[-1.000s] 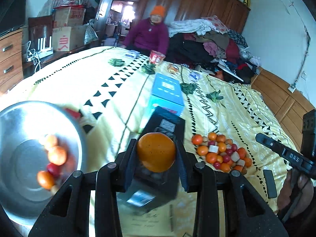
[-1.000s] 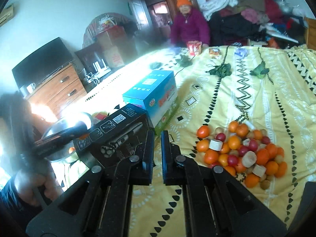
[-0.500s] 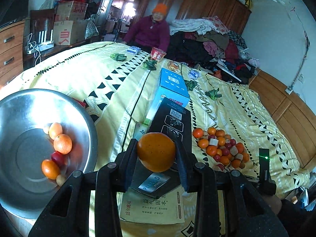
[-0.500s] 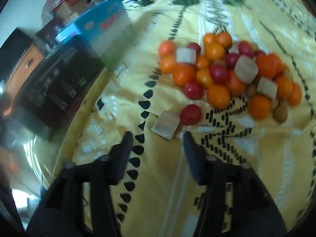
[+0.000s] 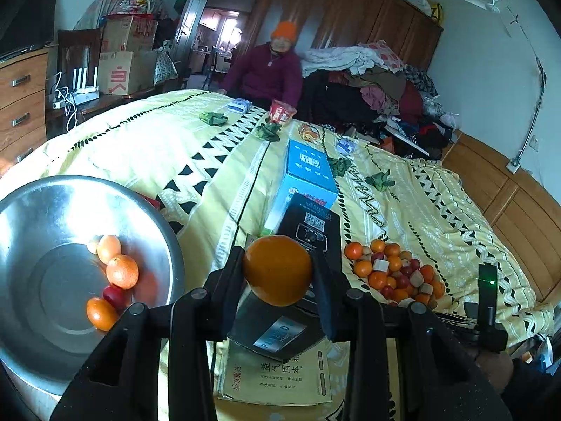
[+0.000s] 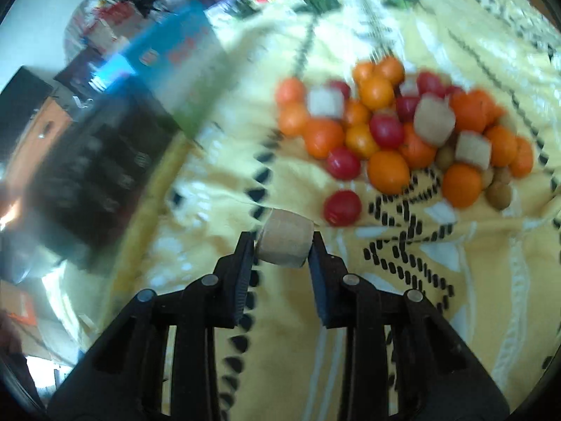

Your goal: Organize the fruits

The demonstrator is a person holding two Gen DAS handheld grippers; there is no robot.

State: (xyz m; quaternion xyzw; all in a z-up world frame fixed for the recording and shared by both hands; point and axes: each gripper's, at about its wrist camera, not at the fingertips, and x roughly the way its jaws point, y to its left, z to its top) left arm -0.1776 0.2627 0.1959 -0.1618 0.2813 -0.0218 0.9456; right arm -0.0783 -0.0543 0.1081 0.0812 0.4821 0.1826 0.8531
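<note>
Jaws of the left gripper [image 5: 278, 273] pinched an orange [image 5: 277, 270], centre of the left view, above a black box [image 5: 308, 224]. Jaws of the right gripper [image 6: 282, 245] had just been closing and now sat on a tan block [image 6: 284, 244], low centre of the right view, at the sheet [image 6: 438, 315].

Judgement: carry the orange across to the bowl [image 5: 154, 217] at left-centre and release low over the fruit already inside, so nothing bounces. Lift the block straight up; a red fruit [image 6: 342, 208] lay just beside it, upper right, and the pile [image 6: 403, 122] further up could roll.

Surface was a soft yellow patterned bedspread, poor for stacking. Blue box [image 5: 308, 172] mid-frame. A seated person [image 5: 270, 70], heaped clothes and a wardrobe filled the top of the left view.
</note>
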